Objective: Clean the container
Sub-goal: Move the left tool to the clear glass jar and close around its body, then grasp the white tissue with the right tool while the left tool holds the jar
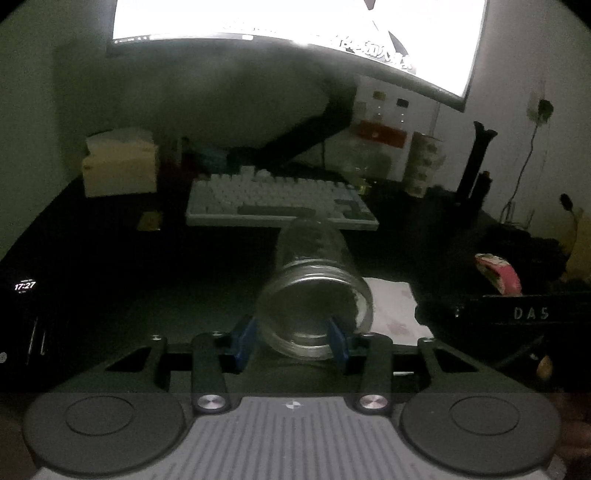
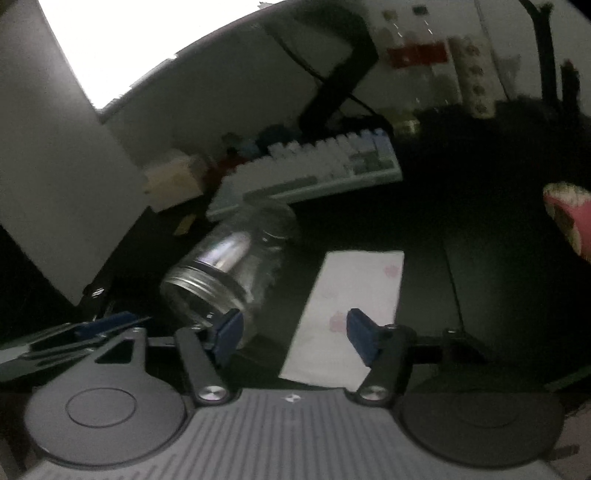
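A clear glass jar (image 1: 314, 266) lies on its side on the dark desk, its open mouth facing me. My left gripper (image 1: 291, 341) sits right at that mouth. Its left blue pad is by the jar's outer wall and its right pad shows in front of the opening; the jaws stand apart and no firm grip shows. In the right wrist view the jar (image 2: 251, 251) is at the left, with the left gripper's fingers (image 2: 107, 325) beside its rim. My right gripper (image 2: 291, 332) is open above a white napkin (image 2: 354, 291) with faint pink prints, also seen as the napkin (image 1: 391, 306) just right of the jar.
A white keyboard (image 1: 280, 203) lies behind the jar under a bright monitor (image 1: 295, 22). A pale tissue box (image 1: 118, 162) stands at the back left, a lit phone (image 1: 25, 286) at the far left. A pink object (image 1: 498, 275) and a black box marked DAS (image 1: 517, 314) sit to the right.
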### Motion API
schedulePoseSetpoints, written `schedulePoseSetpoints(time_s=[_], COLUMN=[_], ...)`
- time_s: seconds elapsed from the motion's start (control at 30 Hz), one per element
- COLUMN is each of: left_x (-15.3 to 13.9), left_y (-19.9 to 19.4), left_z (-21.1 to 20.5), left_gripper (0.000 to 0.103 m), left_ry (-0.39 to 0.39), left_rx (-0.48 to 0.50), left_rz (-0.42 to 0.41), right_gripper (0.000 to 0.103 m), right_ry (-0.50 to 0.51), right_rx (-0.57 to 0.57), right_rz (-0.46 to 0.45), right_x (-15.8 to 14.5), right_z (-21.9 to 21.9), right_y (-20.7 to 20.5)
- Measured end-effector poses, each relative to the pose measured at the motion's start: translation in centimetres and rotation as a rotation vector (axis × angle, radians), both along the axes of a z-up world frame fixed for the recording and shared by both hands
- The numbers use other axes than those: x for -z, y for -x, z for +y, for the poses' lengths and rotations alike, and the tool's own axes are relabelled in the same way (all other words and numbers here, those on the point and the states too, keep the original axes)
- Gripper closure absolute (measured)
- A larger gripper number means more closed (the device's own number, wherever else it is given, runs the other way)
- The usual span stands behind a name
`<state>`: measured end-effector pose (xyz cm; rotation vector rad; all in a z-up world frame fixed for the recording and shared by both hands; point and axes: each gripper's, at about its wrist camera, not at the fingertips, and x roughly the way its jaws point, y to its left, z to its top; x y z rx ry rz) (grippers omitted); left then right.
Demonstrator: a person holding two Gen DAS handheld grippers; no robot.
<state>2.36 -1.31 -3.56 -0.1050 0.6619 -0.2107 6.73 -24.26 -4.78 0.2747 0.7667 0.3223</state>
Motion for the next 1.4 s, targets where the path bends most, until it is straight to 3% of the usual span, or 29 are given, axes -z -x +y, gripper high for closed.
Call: schedulePoseSetpoints(time_s=[0.07, 0.2, 0.37, 0.43, 0.47, 0.5, 0.57, 0.77, 0.8, 0.83, 0.87, 0.9, 1.03, 1.1, 1.17, 1.27, 1.37, 1.4], left_x=[0.2, 0.9, 1.5, 1.6, 1.6, 1.6, 1.7, 2.3, 2.5, 2.5, 2.6, 2.6, 3.2, 3.6, 3.5, 2.8, 2.3, 2.3], left_y=[-0.4, -1.6, -2.2, -2.4, -2.5, -2.5, -2.8, -3.6, -3.6, -3.6, -3.6, -3.5, -3.2, -3.3, -2.9, -1.6, -1.0, -1.0], left_z=[0.1, 0.0, -0.1, 0.1, 0.2, 0.3, 0.7, 1.6, 1.6, 1.5, 1.2, 1.0, 0.1, -0.6, -1.4, -2.6, -2.8, -2.7], left_gripper=[0.064, 0.064, 0.060, 0.055, 0.047, 0.041, 0.029, 0.029, 0.034, 0.060, 0.078, 0.081, 0.084, 0.087, 0.087, 0.087, 0.082, 0.082], left_ry=[0.005, 0.009, 0.003, 0.005, 0.011, 0.018, 0.036, 0.114, 0.111, 0.096, 0.076, 0.068, 0.101, 0.095, 0.046, -0.040, -0.047, -0.047], left_rx=[-0.005, -0.011, -0.031, -0.040, -0.045, -0.055, -0.097, -0.131, -0.128, -0.116, -0.100, -0.084, -0.026, 0.012, 0.041, 0.069, 0.013, -0.013], left_rz=[0.010, 0.045, 0.057, 0.057, 0.054, 0.048, 0.041, 0.088, 0.080, 0.072, 0.068, 0.065, 0.081, 0.103, 0.084, -0.014, -0.086, -0.099], right_gripper=[0.036, 0.019, 0.022, 0.035, 0.047, 0.072, 0.095, 0.095, 0.095, 0.095, 0.095, 0.095, 0.095, 0.093, 0.090, 0.088, 0.075, 0.063], right_ry=[0.045, 0.148, 0.262, 0.347, 0.374, 0.378, 0.344, 0.295, 0.284, 0.283, 0.286, 0.288, 0.310, 0.260, 0.213, 0.207, 0.201, 0.204], right_rx=[0.015, 0.060, 0.034, 0.013, 0.003, -0.008, -0.022, 0.028, 0.030, 0.028, 0.030, 0.033, 0.002, -0.005, -0.013, -0.045, -0.093, -0.119], right_rz=[0.005, 0.004, 0.025, -0.024, -0.056, -0.070, -0.057, -0.120, -0.133, -0.136, -0.138, -0.140, -0.090, -0.031, -0.004, 0.012, 0.000, -0.012], right_x=[0.7, 2.5, 5.0, 5.5, 5.5, 5.4, 5.2, 4.3, 4.2, 4.0, 3.9, 3.9, 4.5, 4.9, 5.0, 4.9, 5.0, 5.0], right_z=[0.3, 1.0, 2.8, 4.0, 4.3, 4.5, 4.3, 2.3, 1.9, 1.7, 1.5, 1.2, 0.7, 0.1, -0.5, -0.8, -0.8, -0.6], right_y=[-0.6, -1.8, -2.8, -2.5, -2.2, -1.9, -1.8, -1.3, -1.3, -1.5, -1.6, -1.8, -2.9, -3.6, -4.2, -4.9, -4.9, -4.7])
